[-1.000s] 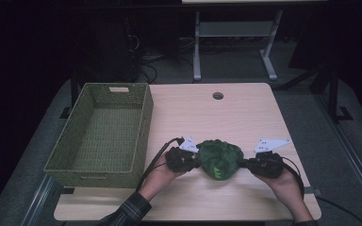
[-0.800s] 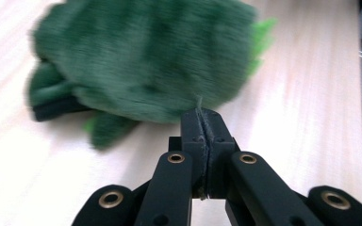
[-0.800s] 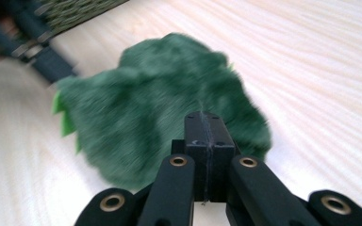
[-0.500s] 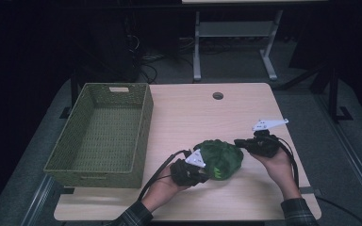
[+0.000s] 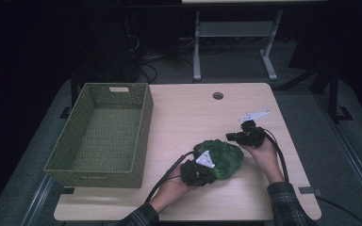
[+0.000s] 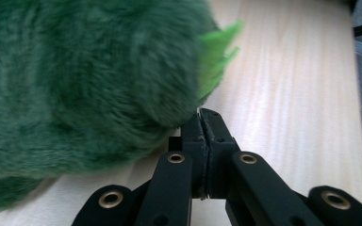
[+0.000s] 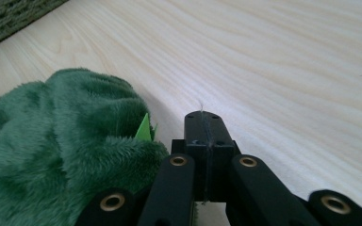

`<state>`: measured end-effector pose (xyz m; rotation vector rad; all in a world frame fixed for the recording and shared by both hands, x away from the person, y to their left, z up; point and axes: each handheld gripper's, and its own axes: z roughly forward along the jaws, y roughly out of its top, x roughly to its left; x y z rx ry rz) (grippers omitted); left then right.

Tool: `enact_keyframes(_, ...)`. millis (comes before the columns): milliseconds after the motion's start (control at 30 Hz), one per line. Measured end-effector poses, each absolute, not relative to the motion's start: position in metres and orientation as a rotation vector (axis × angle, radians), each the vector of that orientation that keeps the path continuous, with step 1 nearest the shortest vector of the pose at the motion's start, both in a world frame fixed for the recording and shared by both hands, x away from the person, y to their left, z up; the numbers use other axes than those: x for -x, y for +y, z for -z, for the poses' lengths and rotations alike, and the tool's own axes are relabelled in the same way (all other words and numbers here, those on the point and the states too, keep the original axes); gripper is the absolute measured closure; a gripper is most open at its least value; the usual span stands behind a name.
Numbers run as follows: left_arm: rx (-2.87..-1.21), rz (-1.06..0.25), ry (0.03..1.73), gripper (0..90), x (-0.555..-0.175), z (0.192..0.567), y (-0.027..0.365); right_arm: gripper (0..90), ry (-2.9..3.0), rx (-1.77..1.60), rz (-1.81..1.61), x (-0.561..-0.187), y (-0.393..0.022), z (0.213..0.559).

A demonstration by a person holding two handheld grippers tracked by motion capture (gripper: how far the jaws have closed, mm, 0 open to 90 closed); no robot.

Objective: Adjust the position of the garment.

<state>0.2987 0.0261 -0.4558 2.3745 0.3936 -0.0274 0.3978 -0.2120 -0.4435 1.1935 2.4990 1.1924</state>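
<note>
Item: green plush toy (image 5: 219,157), lying on the worktop (image 5: 188,117) toward its front edge, right of centre. Soft, furry, with a lighter green felt spike (image 6: 217,52). Its long axis runs roughly from front-left to back-right.

Left gripper (image 5: 199,170): at the toy's front-left end, touching or just beside it. In the left gripper view the jaws are pressed together with nothing visible between them; the fur bulges over their left side. Whether a tuft is pinched cannot be told.

Right gripper (image 5: 235,137): at the toy's back-right end, just beside it. In the right gripper view (image 7: 202,127) the jaws are clenched flat on each other, holding nothing; the toy (image 7: 66,150) lies to their left.

Basket (image 5: 101,136): woven, olive, open-topped, standing along the worktop's left edge, with nothing inside.

Judgement: both hands flank the toy along its long axis; the left is nearer the basket. If the toy goes there, it travels left across bare worktop and must clear the basket's near wall.

Open room: wide bare worktop behind the toy up to the cable hole (image 5: 218,95); little room before the front edge.
</note>
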Motion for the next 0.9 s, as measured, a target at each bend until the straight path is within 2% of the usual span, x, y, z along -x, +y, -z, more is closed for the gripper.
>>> enact_keyframes(300,-2.377,-0.002,0.429,88.8,-0.307,0.461,0.031,90.0,2.562,-1.181,-1.169,-0.388,-0.209,0.454)
enact_keyframes(900,-2.38,-0.08,0.49,88.7,-0.321,0.46,0.06,90.0,2.631,-1.107,-1.133,-0.348,-0.22,0.452)
